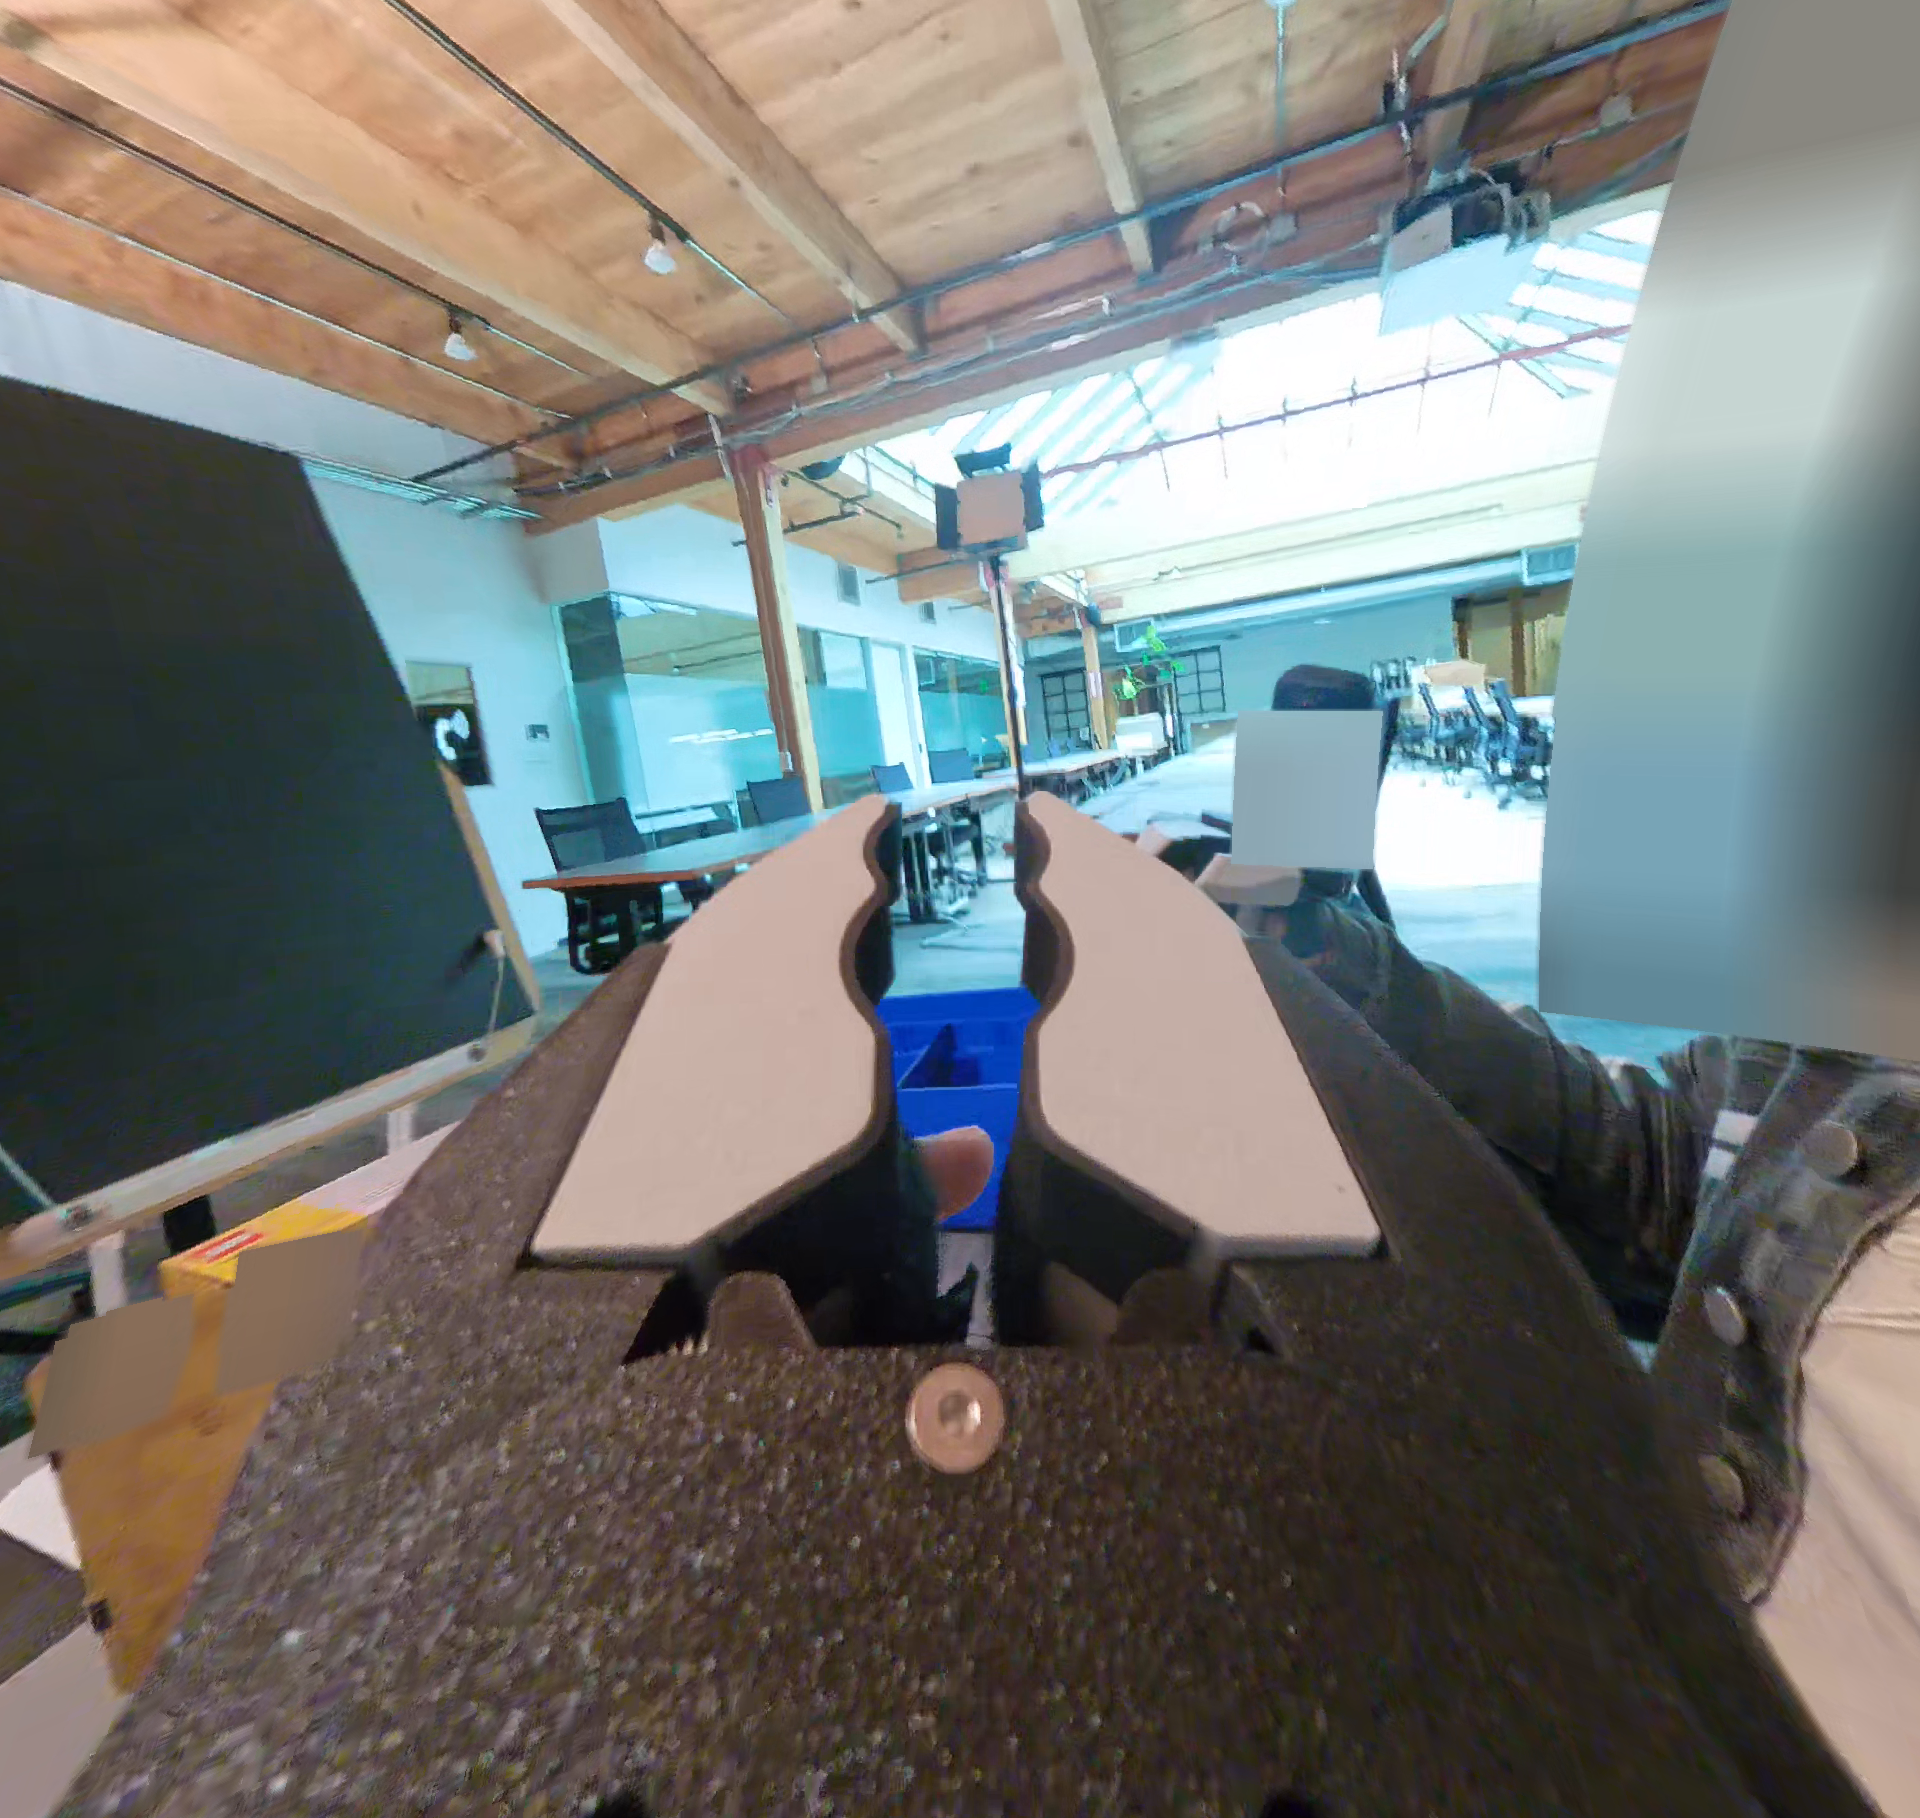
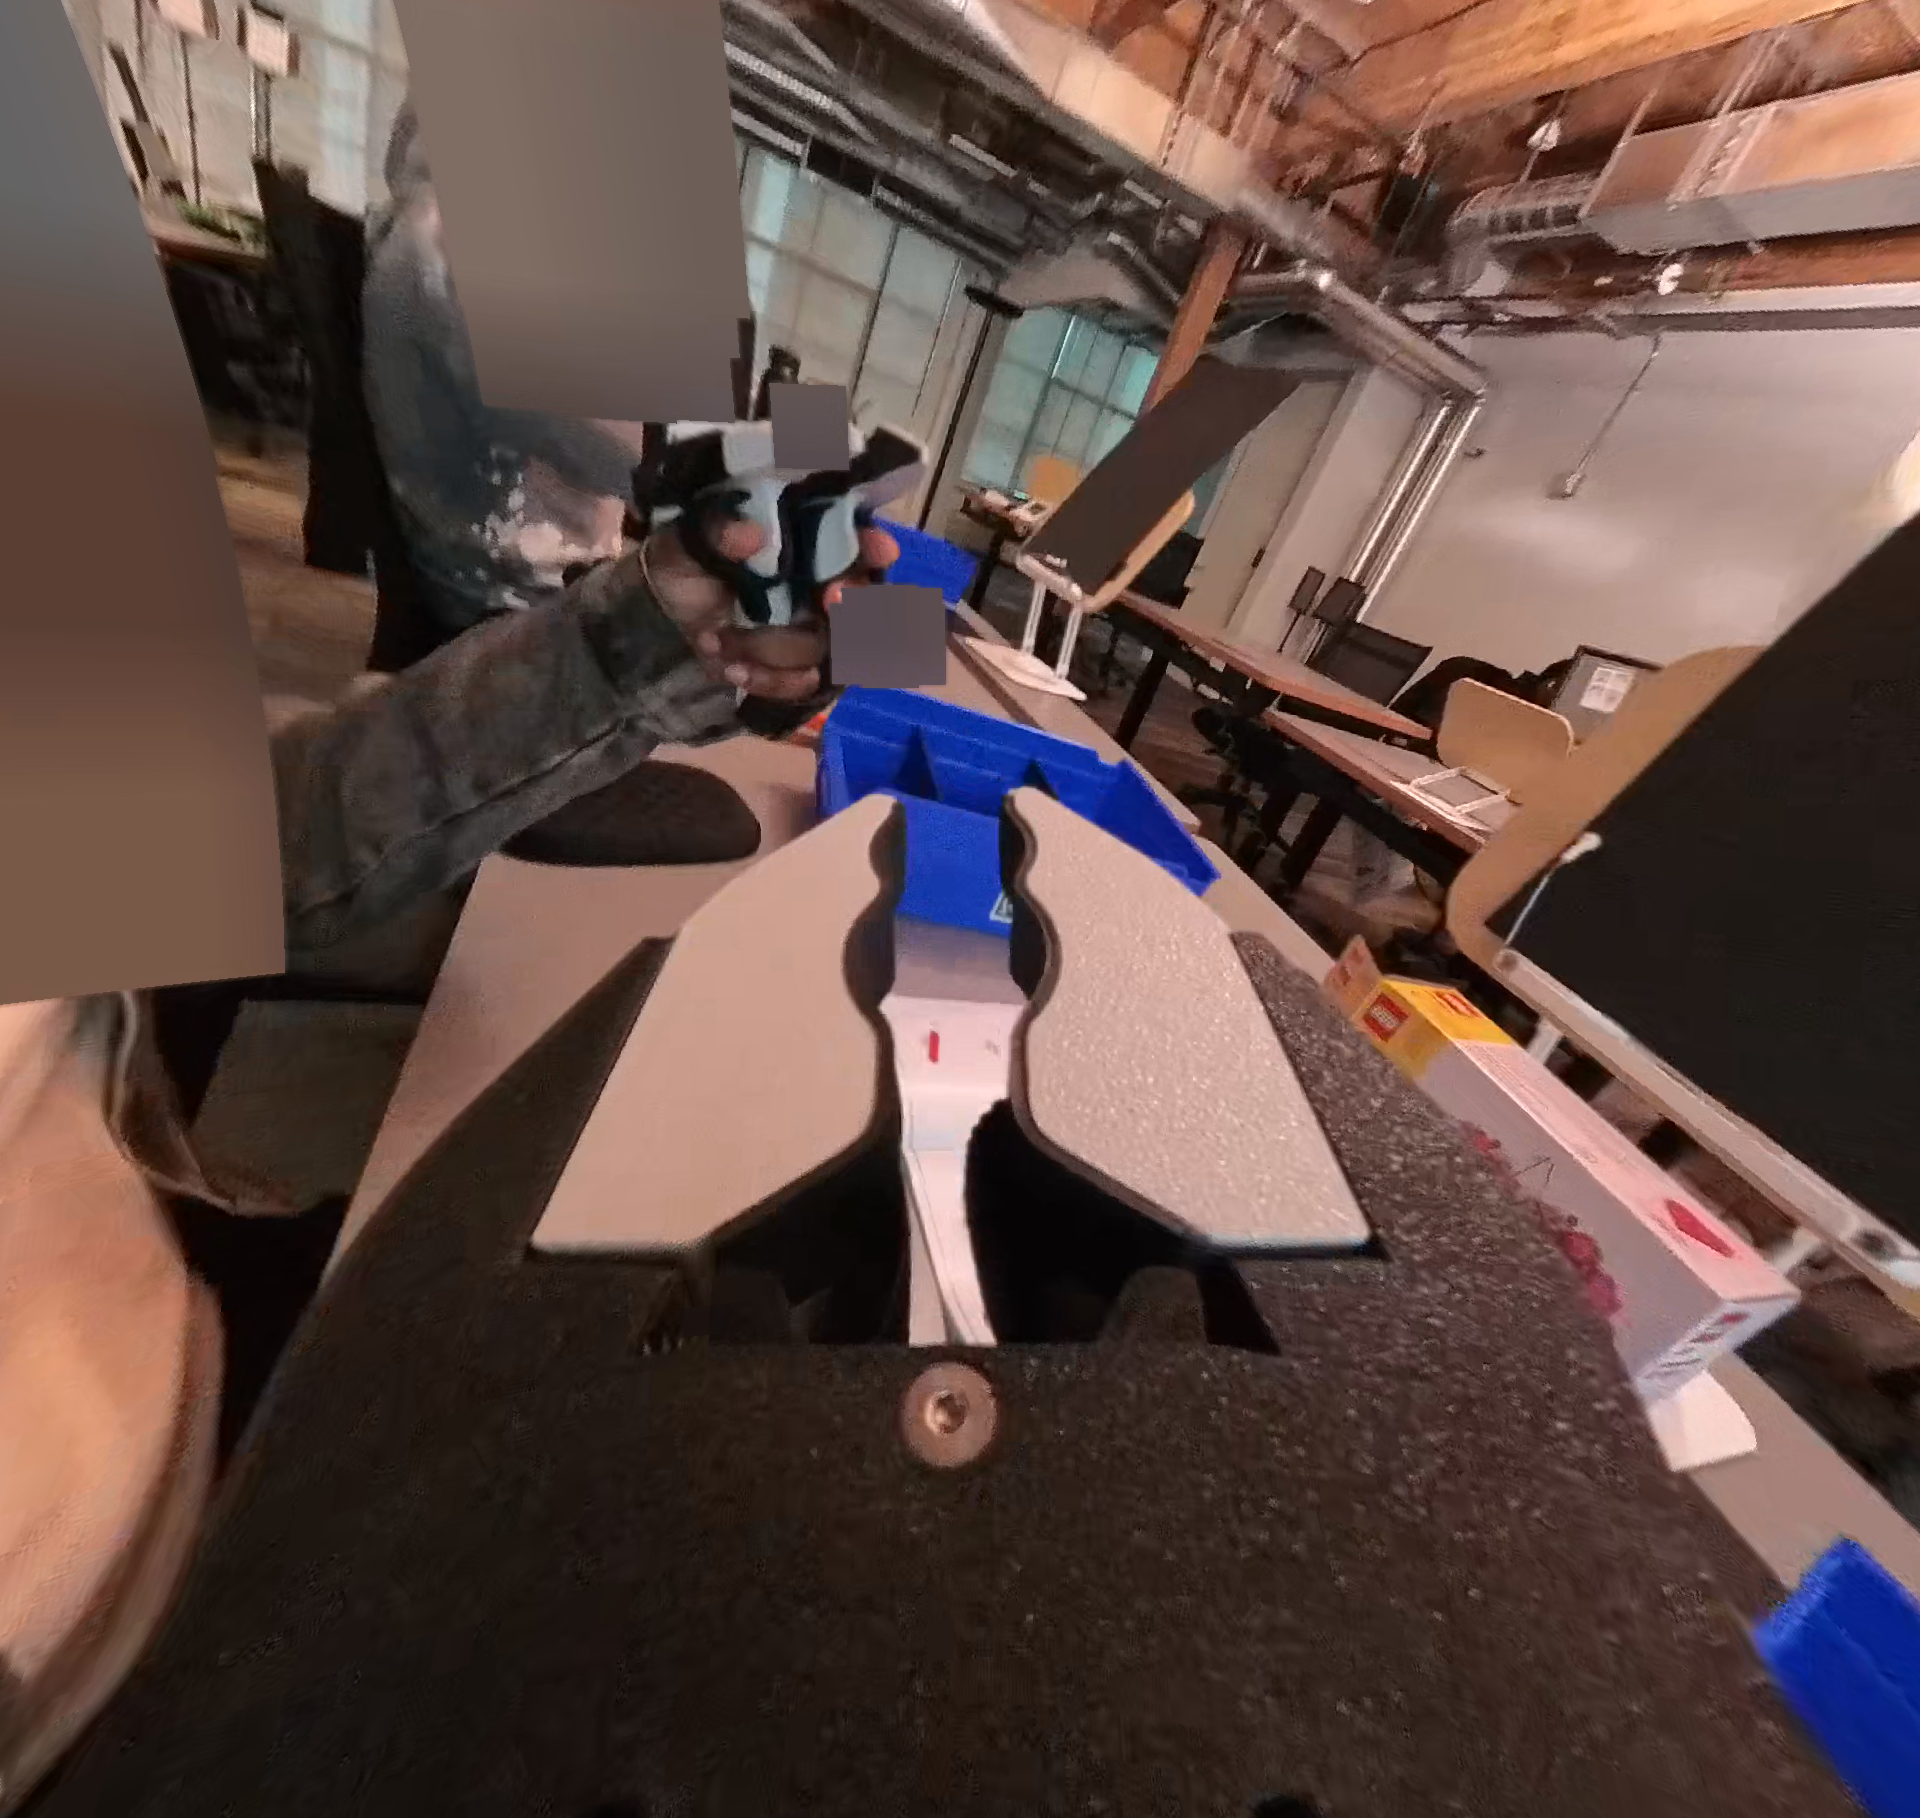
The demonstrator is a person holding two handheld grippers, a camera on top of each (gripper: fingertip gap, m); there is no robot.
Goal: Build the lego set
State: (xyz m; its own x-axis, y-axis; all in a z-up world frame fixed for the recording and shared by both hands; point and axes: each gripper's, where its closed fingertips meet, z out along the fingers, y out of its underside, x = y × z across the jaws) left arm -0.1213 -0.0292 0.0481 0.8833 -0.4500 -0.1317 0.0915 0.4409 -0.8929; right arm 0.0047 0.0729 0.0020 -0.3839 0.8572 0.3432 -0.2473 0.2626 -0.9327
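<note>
- Left gripper (image 1: 951,812) held raised and tipped upward, fingers parted by a narrow gap, nothing between them; seen from the right wrist view lifted above the table's far-left part in a hand (image 2: 727,615).
- Blue divided bin (image 2: 966,781) stood mid-table, just beyond the right gripper (image 2: 951,812) tips.
- Right gripper likewise slightly parted, gripping nothing, above a white sheet (image 2: 951,1041) on the table (image 2: 540,927).
- Lego box (image 2: 1558,1145), yellow and white, lay along the table's right edge, right of the right gripper, apart from it.
</note>
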